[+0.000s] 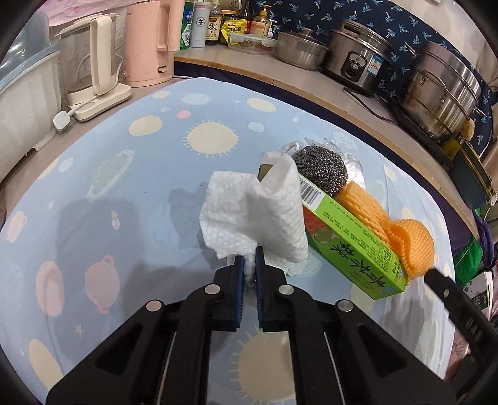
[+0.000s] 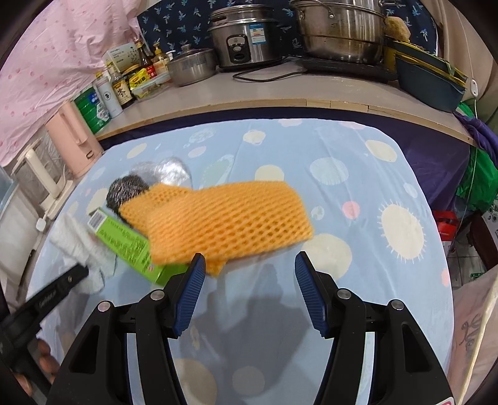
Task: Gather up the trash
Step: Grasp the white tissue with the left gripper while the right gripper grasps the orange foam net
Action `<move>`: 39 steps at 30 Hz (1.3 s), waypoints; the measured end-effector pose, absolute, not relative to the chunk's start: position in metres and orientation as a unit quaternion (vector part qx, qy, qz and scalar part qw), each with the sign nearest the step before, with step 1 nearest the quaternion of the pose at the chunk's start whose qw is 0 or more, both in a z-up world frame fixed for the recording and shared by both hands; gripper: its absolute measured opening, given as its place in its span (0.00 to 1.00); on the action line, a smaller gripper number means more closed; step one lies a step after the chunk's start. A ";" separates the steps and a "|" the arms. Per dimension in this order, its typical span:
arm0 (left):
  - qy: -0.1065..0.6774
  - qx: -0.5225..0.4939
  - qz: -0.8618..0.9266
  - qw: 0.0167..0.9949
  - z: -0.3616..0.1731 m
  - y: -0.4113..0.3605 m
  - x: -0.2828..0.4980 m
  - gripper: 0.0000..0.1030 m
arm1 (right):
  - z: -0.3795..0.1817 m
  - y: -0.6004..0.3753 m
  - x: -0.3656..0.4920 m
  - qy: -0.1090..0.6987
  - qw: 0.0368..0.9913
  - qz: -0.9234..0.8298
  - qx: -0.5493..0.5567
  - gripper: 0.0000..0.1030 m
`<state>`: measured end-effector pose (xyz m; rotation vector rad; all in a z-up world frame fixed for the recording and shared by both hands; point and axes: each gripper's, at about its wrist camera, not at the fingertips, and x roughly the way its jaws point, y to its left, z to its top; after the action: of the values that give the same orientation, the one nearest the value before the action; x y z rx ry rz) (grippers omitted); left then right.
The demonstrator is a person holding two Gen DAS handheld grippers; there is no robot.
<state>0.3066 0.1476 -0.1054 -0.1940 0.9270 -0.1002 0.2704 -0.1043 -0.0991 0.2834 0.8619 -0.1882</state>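
Note:
My left gripper [image 1: 250, 260] is shut on a crumpled white paper towel [image 1: 255, 215] and holds it above the blue patterned cloth [image 1: 124, 193]. Right of it lie a green carton [image 1: 351, 236], a steel wool scrubber [image 1: 322, 169] and an orange foam net [image 1: 392, 227]. My right gripper [image 2: 249, 264] is open just in front of the orange foam net [image 2: 224, 218], which looks blurred and partly over the green carton [image 2: 124, 240]. The scrubber [image 2: 127, 190] and the paper towel [image 2: 81, 249] sit to the left. The left gripper's finger [image 2: 59, 286] shows at the left edge.
Kettles [image 1: 93, 62] stand at the back left of the cloth. A counter behind holds bottles [image 1: 211, 21], a rice cooker [image 1: 358, 59] and steel pots [image 1: 442, 93]. A crumpled clear plastic bag [image 2: 168, 171] lies behind the scrubber. The cloth's right edge drops toward green bags [image 2: 479, 177].

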 end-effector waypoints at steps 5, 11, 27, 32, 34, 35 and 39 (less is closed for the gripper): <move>0.451 -0.089 -0.047 0.887 -0.107 0.145 0.305 0.06 | -0.094 -0.111 0.292 0.401 0.899 -0.088 0.154 0.71; 0.456 -0.087 -0.046 0.885 -0.111 0.144 0.305 0.06 | -0.109 -0.105 0.314 0.421 0.892 -0.077 0.145 0.70; 0.446 -0.083 -0.052 0.890 -0.094 0.139 0.287 0.06 | -0.106 -0.105 0.296 0.426 0.892 -0.070 0.134 0.00; 0.444 -0.085 -0.056 0.890 -0.088 0.137 0.277 0.06 | -0.105 -0.122 0.277 0.428 0.880 -0.069 0.195 0.37; 0.446 -0.085 -0.058 0.889 -0.089 0.136 0.274 0.06 | -0.109 -0.129 0.272 0.427 0.873 -0.060 0.228 0.51; 0.447 -0.085 -0.060 0.889 -0.089 0.135 0.273 0.06 | -0.110 -0.130 0.270 0.428 0.870 -0.055 0.238 0.51; 0.450 -0.083 -0.063 0.887 -0.093 0.132 0.273 0.06 | -0.119 -0.134 0.275 0.432 0.857 -0.033 0.279 0.51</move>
<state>0.2730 0.1323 -0.0930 -0.1726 0.9363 -0.1308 0.2754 -0.1342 -0.1188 0.5854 0.9072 -0.0691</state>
